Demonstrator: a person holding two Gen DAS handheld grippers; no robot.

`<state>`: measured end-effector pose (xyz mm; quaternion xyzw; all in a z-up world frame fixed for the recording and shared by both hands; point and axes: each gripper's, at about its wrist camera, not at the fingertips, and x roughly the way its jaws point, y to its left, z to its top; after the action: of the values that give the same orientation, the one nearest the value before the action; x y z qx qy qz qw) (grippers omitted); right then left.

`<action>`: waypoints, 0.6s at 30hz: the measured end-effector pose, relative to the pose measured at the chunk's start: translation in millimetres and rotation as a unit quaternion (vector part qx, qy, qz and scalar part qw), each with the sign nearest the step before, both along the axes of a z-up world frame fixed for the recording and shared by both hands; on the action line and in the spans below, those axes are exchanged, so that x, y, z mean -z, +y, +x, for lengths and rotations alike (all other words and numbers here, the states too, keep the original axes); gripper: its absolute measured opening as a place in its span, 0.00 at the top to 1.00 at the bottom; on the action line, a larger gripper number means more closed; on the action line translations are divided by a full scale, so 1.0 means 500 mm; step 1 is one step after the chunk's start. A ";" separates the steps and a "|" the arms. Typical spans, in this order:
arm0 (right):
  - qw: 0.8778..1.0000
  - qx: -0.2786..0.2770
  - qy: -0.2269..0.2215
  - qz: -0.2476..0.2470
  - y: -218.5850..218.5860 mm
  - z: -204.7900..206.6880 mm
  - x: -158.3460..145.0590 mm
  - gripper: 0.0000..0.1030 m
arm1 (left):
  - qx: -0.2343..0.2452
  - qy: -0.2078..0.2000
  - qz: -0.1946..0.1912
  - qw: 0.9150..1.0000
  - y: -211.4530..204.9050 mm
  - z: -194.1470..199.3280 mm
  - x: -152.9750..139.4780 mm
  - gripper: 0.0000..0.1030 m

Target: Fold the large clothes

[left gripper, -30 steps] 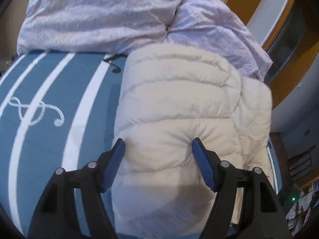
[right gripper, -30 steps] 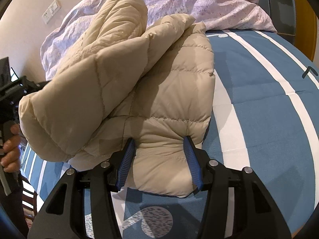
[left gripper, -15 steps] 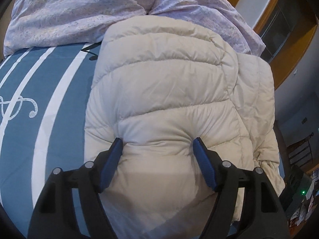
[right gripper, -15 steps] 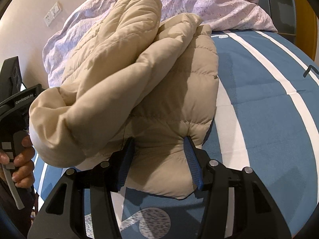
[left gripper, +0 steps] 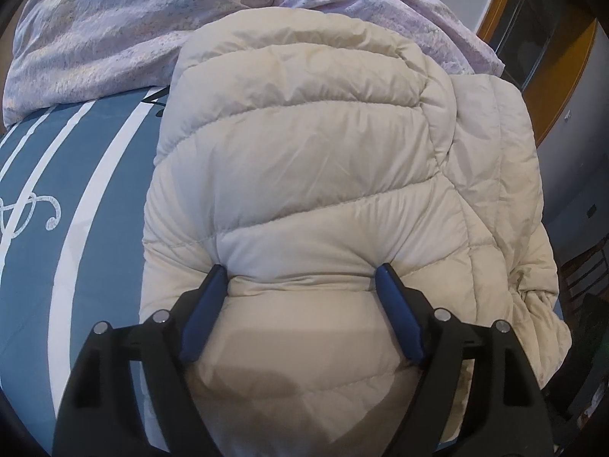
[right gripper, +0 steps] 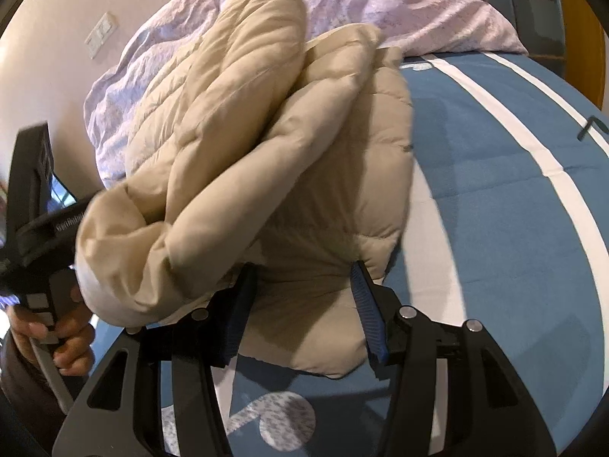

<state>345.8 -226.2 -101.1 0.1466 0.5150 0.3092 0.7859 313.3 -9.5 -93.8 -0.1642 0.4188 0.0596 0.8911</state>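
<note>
The beige puffer jacket (left gripper: 304, 175) was draped on the bed (right gripper: 495, 190). The left gripper (left gripper: 300, 278) fingers were opening around its folded-over half; the right gripper (right gripper: 302, 282) stayed clamped on the near hem. The fold should be lowered squarely before release.

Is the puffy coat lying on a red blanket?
No, the puffy beige quilted coat lies on a blue bedcover with white stripes.
</note>
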 end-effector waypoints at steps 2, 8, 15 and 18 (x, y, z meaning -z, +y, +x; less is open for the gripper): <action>1.000 0.027 0.001 -0.015 -0.030 0.007 -0.005 0.48 | 0.002 0.001 0.006 1.000 -0.001 0.000 0.001 0.23; 0.996 0.083 -0.010 -0.009 -0.105 0.037 -0.049 0.48 | 0.000 0.002 0.007 1.000 -0.002 0.003 0.000 0.23; 0.996 0.070 -0.057 0.005 -0.057 0.087 -0.145 0.56 | 0.001 0.003 0.011 1.000 -0.006 0.004 -0.002 0.23; 0.996 0.058 -0.070 0.015 -0.026 0.104 -0.175 0.59 | 0.001 0.004 0.010 1.000 -0.005 0.005 -0.002 0.23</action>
<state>397.9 -239.4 -13.6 0.1657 0.4444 0.2802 0.8346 315.7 -11.8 -92.7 -0.1542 0.4219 0.0634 0.8912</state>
